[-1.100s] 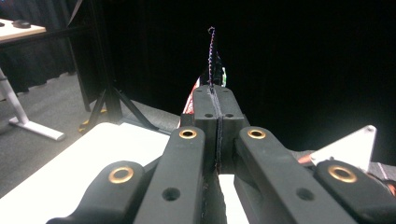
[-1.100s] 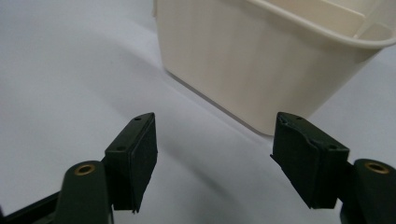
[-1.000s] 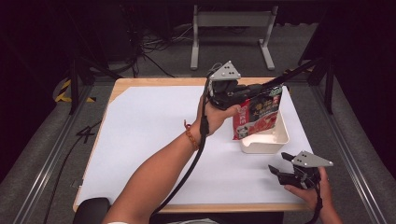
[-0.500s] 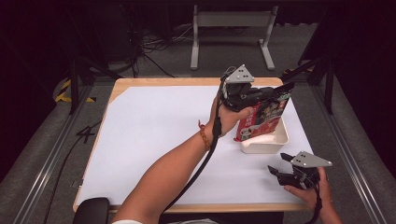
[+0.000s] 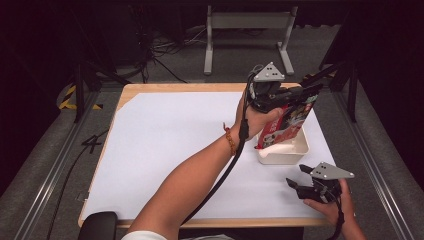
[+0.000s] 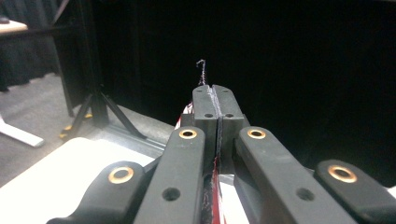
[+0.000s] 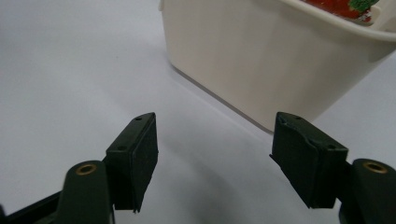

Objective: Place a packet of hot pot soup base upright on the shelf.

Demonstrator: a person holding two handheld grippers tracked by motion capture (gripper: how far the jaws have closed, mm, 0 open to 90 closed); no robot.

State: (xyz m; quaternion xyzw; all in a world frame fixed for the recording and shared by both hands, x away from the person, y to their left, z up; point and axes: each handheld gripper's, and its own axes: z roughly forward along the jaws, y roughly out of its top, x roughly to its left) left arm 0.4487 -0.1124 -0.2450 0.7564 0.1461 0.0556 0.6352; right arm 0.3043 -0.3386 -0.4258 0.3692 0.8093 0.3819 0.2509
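Left gripper (image 5: 305, 94) pinches top edge of red printed snack bag (image 5: 287, 125); bag now moved right, hanging into cream plastic tub (image 5: 285, 152), maybe touching bottom. Likely being set inside. Right gripper (image 7: 212, 154) rests near tub, jaws spread wide, holding nothing.

Red printed packet (image 5: 287, 122); cream tub (image 5: 285, 152); white table sheet (image 5: 165, 145)

The red packet's (image 5: 286, 126) print is too small to read, and its lower end is hidden inside the cream tub (image 5: 283, 155).
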